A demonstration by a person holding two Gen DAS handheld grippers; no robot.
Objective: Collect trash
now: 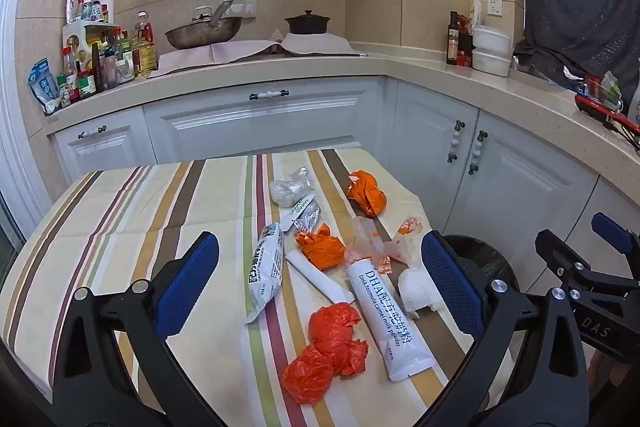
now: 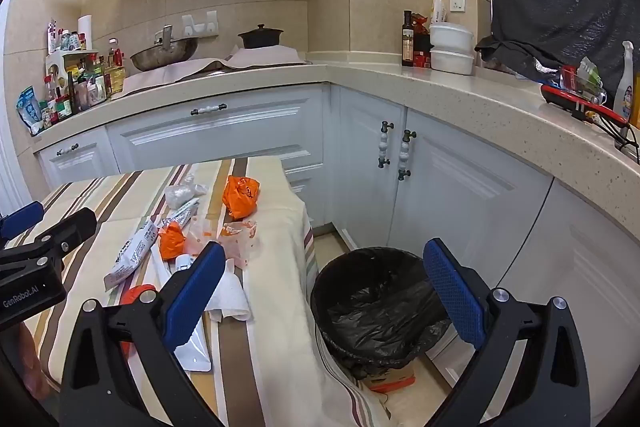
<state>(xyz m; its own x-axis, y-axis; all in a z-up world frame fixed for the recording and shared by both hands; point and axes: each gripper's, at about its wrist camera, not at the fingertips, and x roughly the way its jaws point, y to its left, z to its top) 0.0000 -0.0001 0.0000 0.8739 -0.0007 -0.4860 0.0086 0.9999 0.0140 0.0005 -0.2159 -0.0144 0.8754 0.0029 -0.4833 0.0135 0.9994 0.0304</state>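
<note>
Both pairs of jaws stand wide and hold nothing. The left gripper [image 1: 320, 283] hangs over the near part of the tabletop [image 1: 120, 211], and the litter lies straight ahead of it, between and just beyond its blue pads. Taking the white milk-powder tube [image 1: 384, 315] as the landmark: its long axis runs from the far left to the near right, so it lies slantwise to the line between the pads. A crumpled red bag [image 1: 326, 347] sits just to the near left of the tube; an orange wad [image 1: 320, 247] lies beyond the tube's far end; a white and blue pouch [image 1: 266, 271] lies well to the tube's left, roughly lengthwise away from the camera; a white tissue [image 1: 416, 291] rests just to its right, by the tabletop's edge.

The right gripper [image 2: 324, 291] straddles that edge, with the black-lined bin [image 2: 376, 307] on the floor below, right of the tube and mostly between the pads.

The left gripper seems nearer the litter, the right nearer the bin. The tube or the red bag looks the likeliest first pick; none of the litter visibly lies in the bin's liner.
</note>
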